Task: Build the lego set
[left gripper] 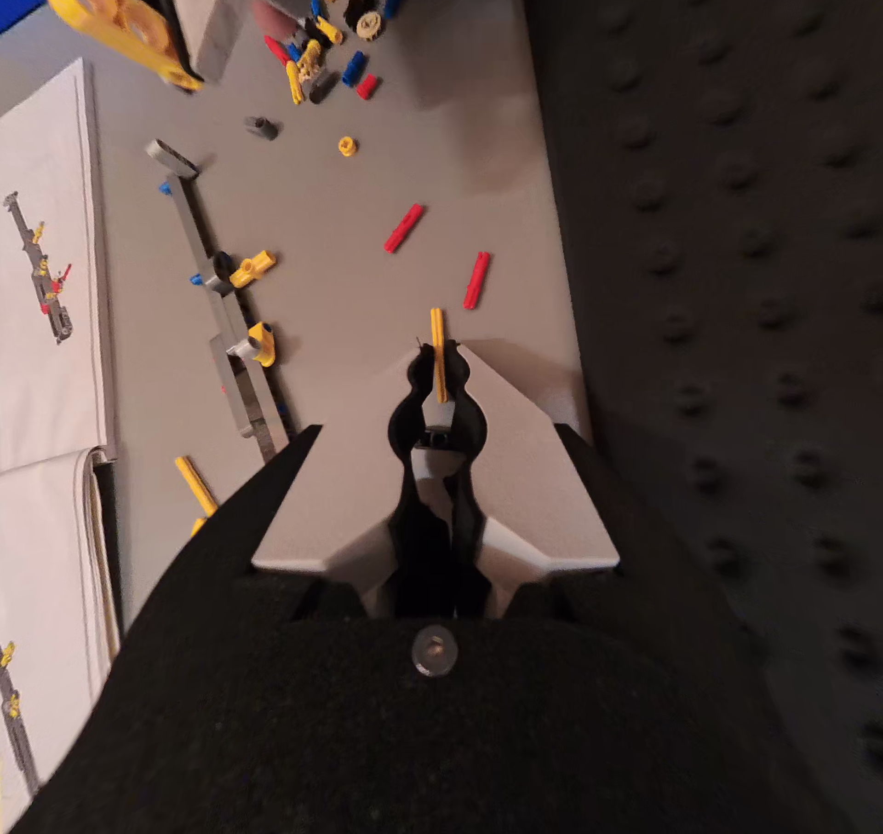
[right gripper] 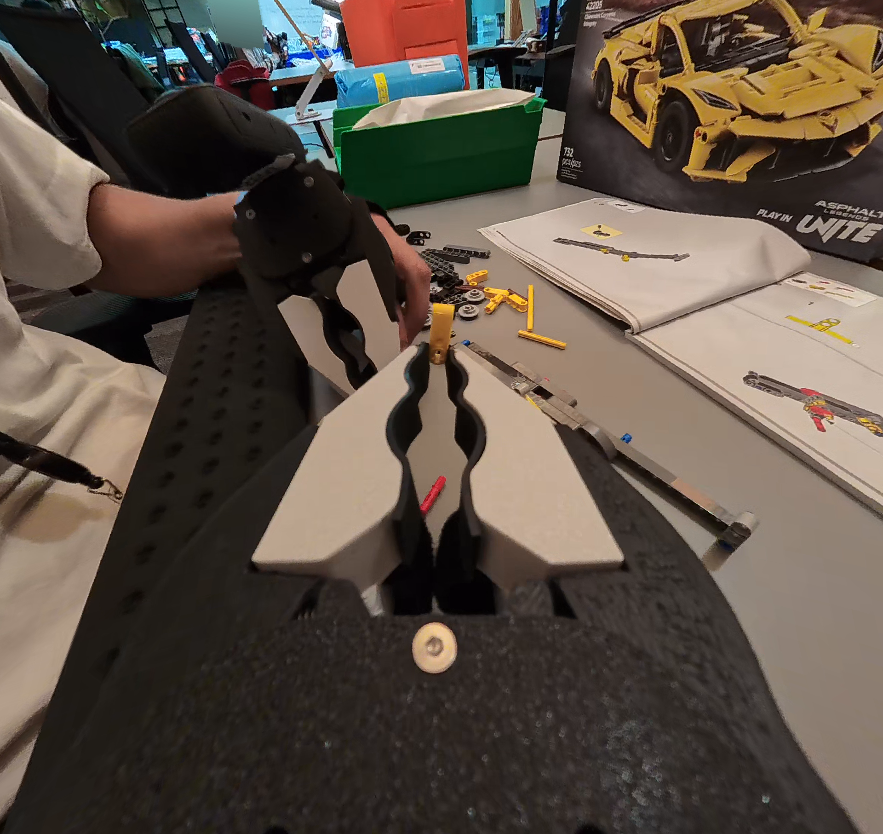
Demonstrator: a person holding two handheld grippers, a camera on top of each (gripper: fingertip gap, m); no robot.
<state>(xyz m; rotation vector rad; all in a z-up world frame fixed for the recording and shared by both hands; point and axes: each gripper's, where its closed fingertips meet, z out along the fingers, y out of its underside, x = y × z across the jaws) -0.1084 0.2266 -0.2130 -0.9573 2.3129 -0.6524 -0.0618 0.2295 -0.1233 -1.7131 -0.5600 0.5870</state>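
Yellow axle point(left gripper: 437, 354) upright between fingers; yellow beam point(right gripper: 440, 331) likewise pinched.

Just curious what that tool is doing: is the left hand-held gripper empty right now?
No, the left hand-held gripper is pinching a thin yellow axle between its black fingertips.
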